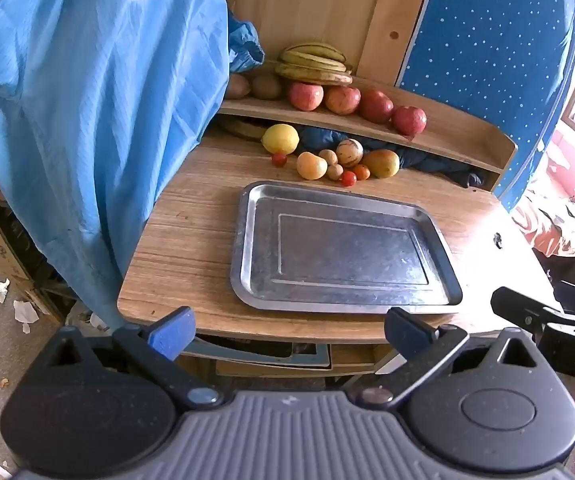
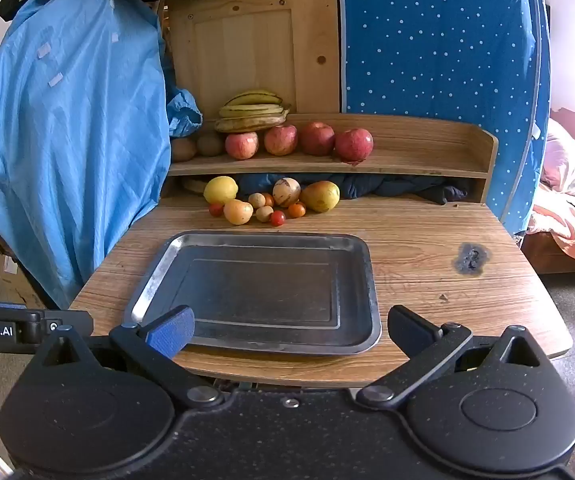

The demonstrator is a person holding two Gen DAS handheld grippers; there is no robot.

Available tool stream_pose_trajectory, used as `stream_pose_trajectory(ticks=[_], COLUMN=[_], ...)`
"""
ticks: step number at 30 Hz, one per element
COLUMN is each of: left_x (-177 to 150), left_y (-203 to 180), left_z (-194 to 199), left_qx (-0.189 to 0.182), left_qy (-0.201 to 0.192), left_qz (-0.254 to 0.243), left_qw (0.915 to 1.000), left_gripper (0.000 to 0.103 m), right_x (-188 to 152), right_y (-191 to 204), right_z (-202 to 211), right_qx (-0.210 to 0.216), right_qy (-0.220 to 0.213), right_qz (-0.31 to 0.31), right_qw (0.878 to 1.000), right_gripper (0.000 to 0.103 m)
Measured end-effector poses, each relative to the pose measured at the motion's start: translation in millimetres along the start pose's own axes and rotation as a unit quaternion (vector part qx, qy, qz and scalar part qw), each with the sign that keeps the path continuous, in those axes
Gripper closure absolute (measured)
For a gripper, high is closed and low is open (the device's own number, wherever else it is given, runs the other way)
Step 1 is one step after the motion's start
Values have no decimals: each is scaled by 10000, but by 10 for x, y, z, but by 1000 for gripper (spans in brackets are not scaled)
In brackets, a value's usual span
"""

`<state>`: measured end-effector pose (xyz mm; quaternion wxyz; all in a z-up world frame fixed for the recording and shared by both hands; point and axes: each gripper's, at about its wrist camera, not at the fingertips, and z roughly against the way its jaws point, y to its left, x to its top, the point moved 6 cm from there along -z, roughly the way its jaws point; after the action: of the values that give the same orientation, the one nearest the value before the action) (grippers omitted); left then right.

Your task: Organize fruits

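steel tray (image 2: 155, 280) bare on table (image 2: 427, 240); fruits (image 2: 271, 202) behind.

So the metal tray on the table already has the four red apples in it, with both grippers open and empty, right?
Not quite. The metal tray has nothing in it; the four red apples sit in a row on the wooden shelf behind it, as the right wrist view shows. The left gripper and right gripper are open and empty.
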<state>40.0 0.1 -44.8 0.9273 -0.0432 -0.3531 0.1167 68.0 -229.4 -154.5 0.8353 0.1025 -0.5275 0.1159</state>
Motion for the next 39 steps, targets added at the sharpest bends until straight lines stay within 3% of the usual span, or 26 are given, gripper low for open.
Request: stream_pose_trajectory(ticks=[39], left_x=[-7], left_y=[23], left_z=[-14], left_qx=[-2], left_qy=[28], left_qz=[2], left_qw=[10000], left_gripper=[1], right_x=[-7], right_y=[-21], right_z=[-74], right_qx=[2], right_qy=[34], right_qz=[-4], right_qw=[10000], right_gripper=[1])
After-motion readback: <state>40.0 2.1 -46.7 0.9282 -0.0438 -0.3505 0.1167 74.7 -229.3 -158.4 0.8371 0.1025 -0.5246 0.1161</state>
